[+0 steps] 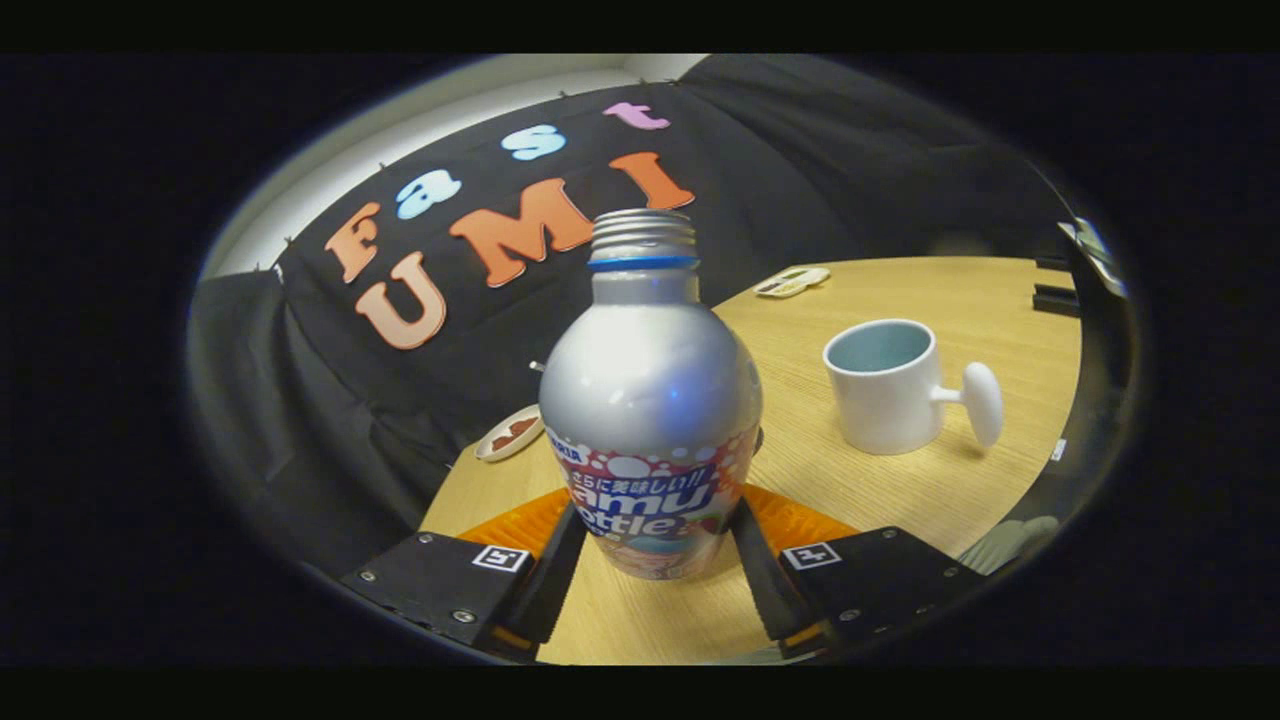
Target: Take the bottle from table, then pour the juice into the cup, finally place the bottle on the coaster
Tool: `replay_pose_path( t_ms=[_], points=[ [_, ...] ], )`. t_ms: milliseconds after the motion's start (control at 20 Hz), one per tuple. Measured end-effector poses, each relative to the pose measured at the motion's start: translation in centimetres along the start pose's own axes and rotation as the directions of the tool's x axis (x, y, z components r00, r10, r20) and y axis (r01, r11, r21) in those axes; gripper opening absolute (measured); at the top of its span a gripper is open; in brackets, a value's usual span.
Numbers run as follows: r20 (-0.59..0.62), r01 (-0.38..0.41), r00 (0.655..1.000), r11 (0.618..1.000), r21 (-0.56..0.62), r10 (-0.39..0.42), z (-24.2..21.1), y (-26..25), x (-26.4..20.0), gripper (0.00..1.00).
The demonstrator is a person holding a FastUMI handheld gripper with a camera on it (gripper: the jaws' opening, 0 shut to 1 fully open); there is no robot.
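Observation:
A silver metal bottle (650, 390) with a printed label and a blue ring under its uncapped, threaded neck stands upright between my fingers. My gripper (657, 520) is shut on its lower, labelled part, one finger pressing each side. I cannot tell whether its base rests on the wooden table (900, 500) or hangs just above it. A white cup (885, 390) with a pale blue inside and a round knob handle stands beyond the fingers to the right. A small white dish-like coaster (510, 432) with a brown pattern lies at the table's edge, left of and behind the bottle.
A small white flat device (790, 283) lies at the far end of the table. Black blocks (1055, 297) sit at the far right edge. The black cloth wall hangs close behind the left side of the table. A pale shape (1010, 545) shows off the table near the right finger.

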State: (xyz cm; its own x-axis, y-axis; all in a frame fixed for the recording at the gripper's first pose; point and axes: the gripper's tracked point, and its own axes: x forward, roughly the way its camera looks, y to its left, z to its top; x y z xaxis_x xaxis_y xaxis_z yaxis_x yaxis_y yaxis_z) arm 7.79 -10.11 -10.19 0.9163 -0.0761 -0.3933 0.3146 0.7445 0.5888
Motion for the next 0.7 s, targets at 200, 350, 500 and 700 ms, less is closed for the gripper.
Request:
replay_pose_path(
  t_ms=[200,350,500,700],
  points=[
    [-0.032,0.01,0.999,0.99,0.139,-0.006,-0.3,0.1,1.1,0.77],
    [-0.067,0.031,0.998,0.972,0.233,-0.016,-0.6,-0.2,0.9,0.77],
    [-0.089,0.028,0.996,0.946,0.323,0.0,-0.1,0.6,2.0,0.77],
    [-0.099,0.016,0.995,0.898,0.439,0.031,1.0,1.9,2.9,0.77]
  ],
)
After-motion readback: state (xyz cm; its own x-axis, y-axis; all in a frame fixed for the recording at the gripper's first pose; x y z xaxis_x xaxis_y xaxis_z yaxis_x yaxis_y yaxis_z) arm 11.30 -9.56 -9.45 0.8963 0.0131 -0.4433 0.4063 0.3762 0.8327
